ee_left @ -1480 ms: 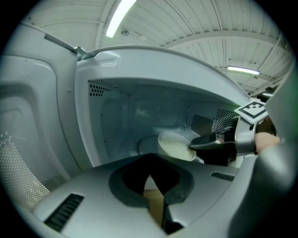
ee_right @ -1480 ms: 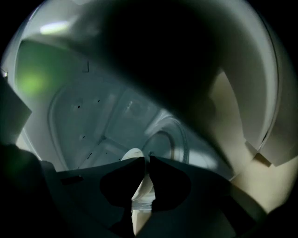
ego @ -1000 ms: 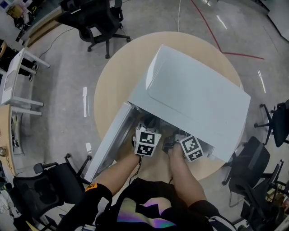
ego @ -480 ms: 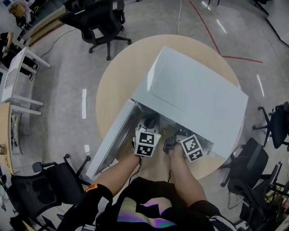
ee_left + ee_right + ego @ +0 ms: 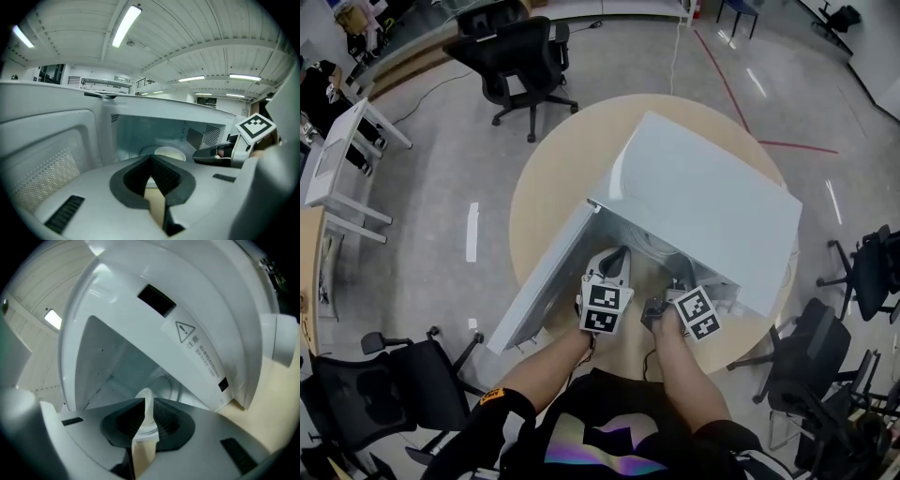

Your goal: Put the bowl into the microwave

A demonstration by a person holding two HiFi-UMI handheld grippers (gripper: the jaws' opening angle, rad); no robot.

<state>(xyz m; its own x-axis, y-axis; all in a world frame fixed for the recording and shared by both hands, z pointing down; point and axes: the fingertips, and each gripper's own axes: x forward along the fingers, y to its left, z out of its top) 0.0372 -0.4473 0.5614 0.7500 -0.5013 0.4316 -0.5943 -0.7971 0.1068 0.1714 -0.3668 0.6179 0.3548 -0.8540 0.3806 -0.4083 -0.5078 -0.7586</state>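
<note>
The white microwave (image 5: 703,202) stands on the round wooden table (image 5: 553,178), its door (image 5: 546,281) swung open to the left. A pale bowl (image 5: 167,153) sits on the turntable inside the cavity; it also shows through the right jaws' gap as a white shape (image 5: 146,408). My left gripper (image 5: 616,257) hovers just outside the opening, its jaws shut and empty (image 5: 151,161). My right gripper (image 5: 682,287) is beside it at the opening's right, tip apart from the bowl (image 5: 199,157). Its jaws stand a narrow gap apart with nothing held (image 5: 143,404).
The open door's inner face (image 5: 51,154) runs along my left gripper's left side. The microwave's control-panel side (image 5: 201,348) is close above my right gripper. Black office chairs (image 5: 520,52) ring the table, and a white desk (image 5: 337,159) stands at the far left.
Both grippers have drawn back a little from the microwave mouth towards the person. The left gripper's fingers now show in front of the opening. The bowl stays inside.
</note>
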